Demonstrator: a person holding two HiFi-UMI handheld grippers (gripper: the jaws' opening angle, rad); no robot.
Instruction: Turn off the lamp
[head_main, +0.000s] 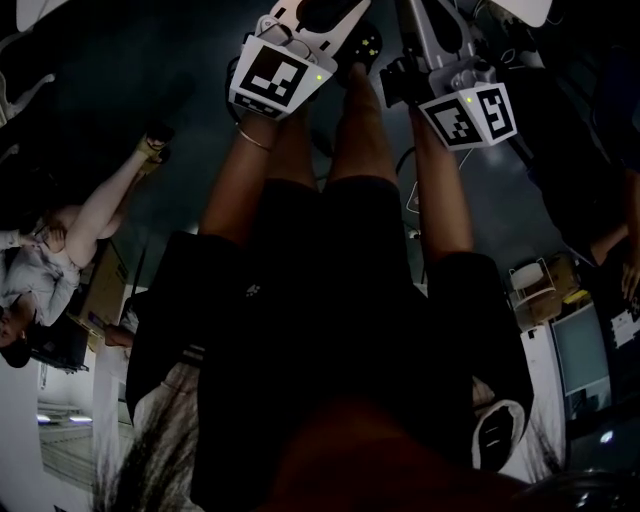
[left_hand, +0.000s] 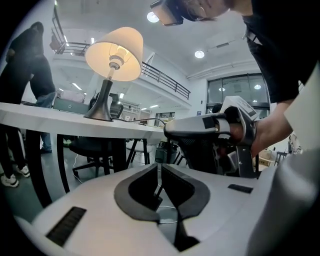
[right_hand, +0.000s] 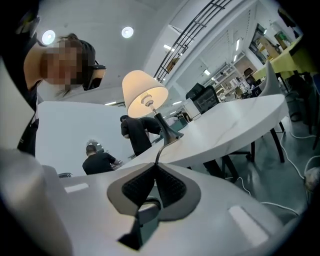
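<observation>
Looking at the lamp (left_hand: 114, 55) first: it's lit, shade glowing, standing upright on its flared dark base (left_hand: 98, 111) on the white table (left_hand: 30, 112). That's upper left in the left gripper view and just above centre in the right gripper view.

The thin cord (right_hand: 158, 151) is the bit that matters. In the right gripper view it curls off the base and drops straight into the tip of your right gripper (right_hand: 154, 170). Those jaws are squeezed together, and the cord looks pinched at the very front. I can't spot a switch anywhere, so my guess is it's on that cord or the base, out of sight.

So the lamp sits up and ahead of your right gripper, stem vertical, with the cord running roughly along the line the gripper points. The right one is clearly the closer of the two. In the left gripper view it's at the right of the frame, level with the table edge, nose aimed toward the lamp. Your left gripper (left_hand: 160, 175) hangs lower, under table height, looking up at the shade. Its jaws are down to a narrow slit with nothing in them.

The tabletop is smooth, white and curved. A dark chair (left_hand: 95, 147) sits under it and cables (right_hand: 300, 170) trail over the grey floor (right_hand: 280, 195). The room's a big bright open office with ceiling spots (left_hand: 200, 54), a railed balcony (left_hand: 165, 80) and a few people (right_hand: 135, 131) behind the table. The head view is too dark to add anything about the lamp.
</observation>
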